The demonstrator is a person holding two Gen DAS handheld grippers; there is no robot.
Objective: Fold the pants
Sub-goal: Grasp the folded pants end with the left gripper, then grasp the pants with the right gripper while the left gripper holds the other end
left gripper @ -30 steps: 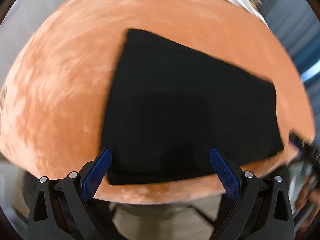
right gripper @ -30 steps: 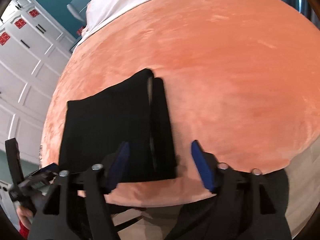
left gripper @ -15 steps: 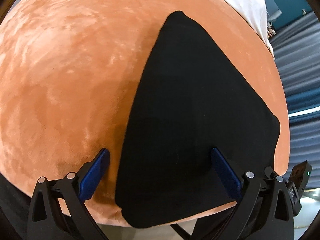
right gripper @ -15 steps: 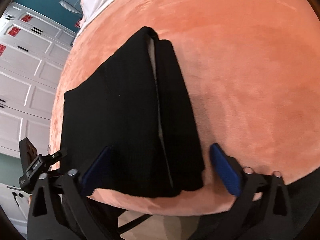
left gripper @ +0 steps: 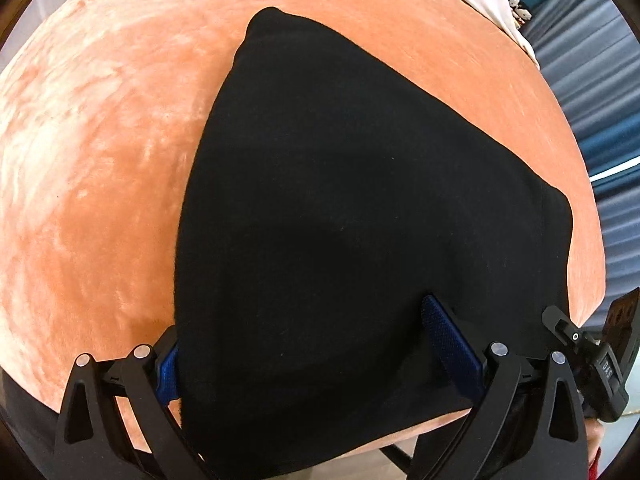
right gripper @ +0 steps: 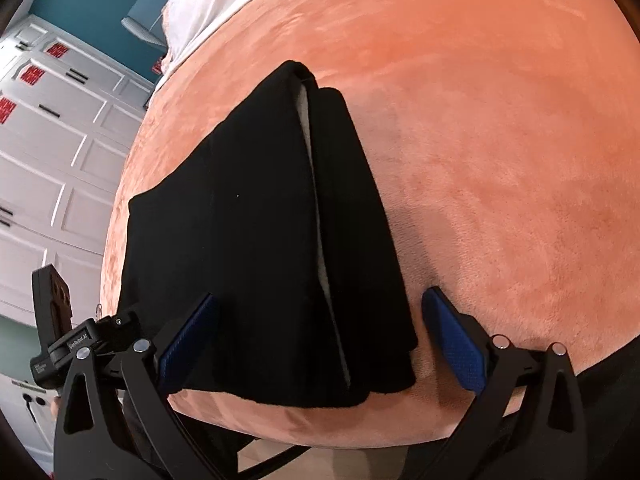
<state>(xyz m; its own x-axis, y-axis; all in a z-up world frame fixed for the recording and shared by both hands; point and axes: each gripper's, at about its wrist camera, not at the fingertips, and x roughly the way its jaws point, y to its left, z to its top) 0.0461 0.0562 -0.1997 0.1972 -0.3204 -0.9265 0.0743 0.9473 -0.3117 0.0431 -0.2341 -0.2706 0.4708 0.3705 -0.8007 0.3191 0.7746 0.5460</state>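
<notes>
Black folded pants (left gripper: 360, 220) lie on an orange plush surface (left gripper: 100, 160), near its front edge. My left gripper (left gripper: 308, 356) is open and low over their near end. Its right finger (left gripper: 448, 344) rests above the fabric, and the pants' left edge partly hides its left finger (left gripper: 166, 364). In the right wrist view the pants (right gripper: 248, 248) show stacked layers with a pale strip of lining between them. My right gripper (right gripper: 320, 340) stands open wide astride their near right corner. One finger (right gripper: 188, 340) is over the cloth, the other (right gripper: 452, 344) over bare plush.
White bedding (right gripper: 208, 4) lies at the far end of the orange surface (right gripper: 500, 160). White panelled cabinets (right gripper: 48, 160) and a teal wall stand to the left, blue curtains (left gripper: 600, 100) to the right. Floor shows below the front edge.
Both grippers have come down closer to the near end of the pants. The right jaws have widened. The pants lie as before.
</notes>
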